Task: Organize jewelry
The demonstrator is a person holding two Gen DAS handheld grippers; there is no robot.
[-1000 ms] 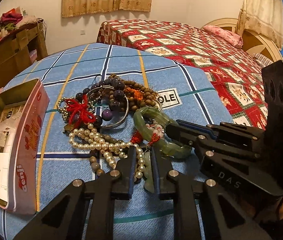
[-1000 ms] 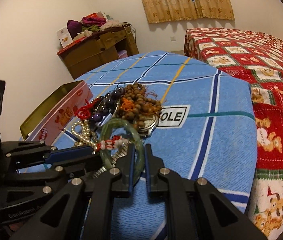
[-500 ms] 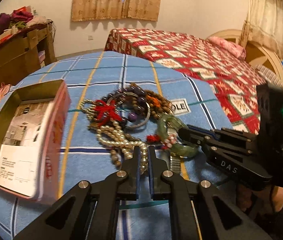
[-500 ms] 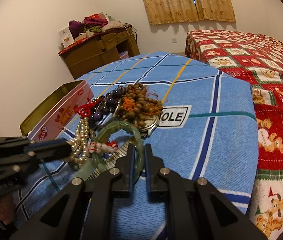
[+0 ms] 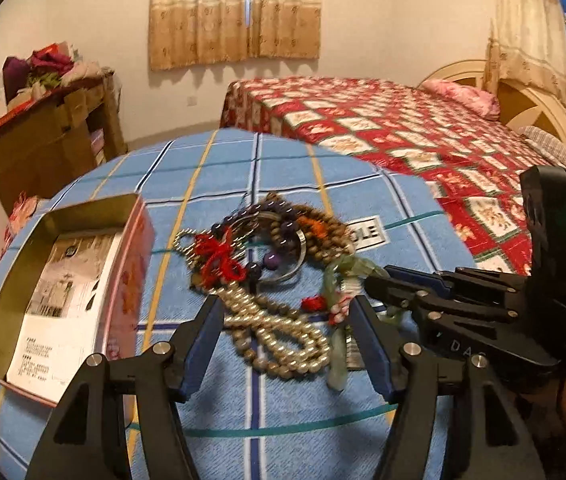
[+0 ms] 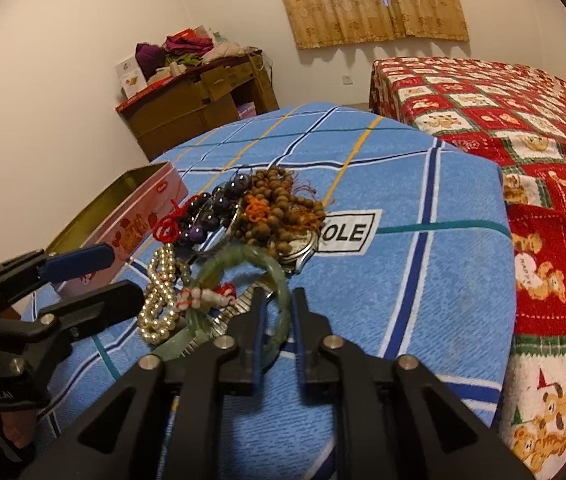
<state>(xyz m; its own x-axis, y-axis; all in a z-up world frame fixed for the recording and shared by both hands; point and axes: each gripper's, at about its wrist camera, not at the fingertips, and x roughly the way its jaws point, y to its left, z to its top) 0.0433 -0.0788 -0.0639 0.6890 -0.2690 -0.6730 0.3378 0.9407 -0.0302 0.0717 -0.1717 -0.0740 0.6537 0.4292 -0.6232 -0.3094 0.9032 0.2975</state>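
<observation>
A tangle of jewelry lies on a blue checked cloth (image 5: 303, 184): a pearl necklace (image 5: 279, 332), a red knot (image 5: 219, 260), purple and brown beads (image 6: 279, 196), a silver bangle, a watch (image 6: 303, 248) and a green jade bangle (image 6: 243, 264). My left gripper (image 5: 285, 312) is open, above the pearls, holding nothing. My right gripper (image 6: 277, 300) is shut on the near rim of the jade bangle; it also shows in the left wrist view (image 5: 379, 280).
An open pink tin box (image 5: 67, 280) with a leaflet inside sits left of the pile; it also shows in the right wrist view (image 6: 135, 216). A bed with a red quilt (image 5: 403, 128) is at right. A brown cabinet (image 6: 199, 108) stands by the far wall.
My left gripper has lifted back from the pile and opened wide, letting go of the pearl and pendant strands. My right gripper has stayed shut on the jade bangle.
</observation>
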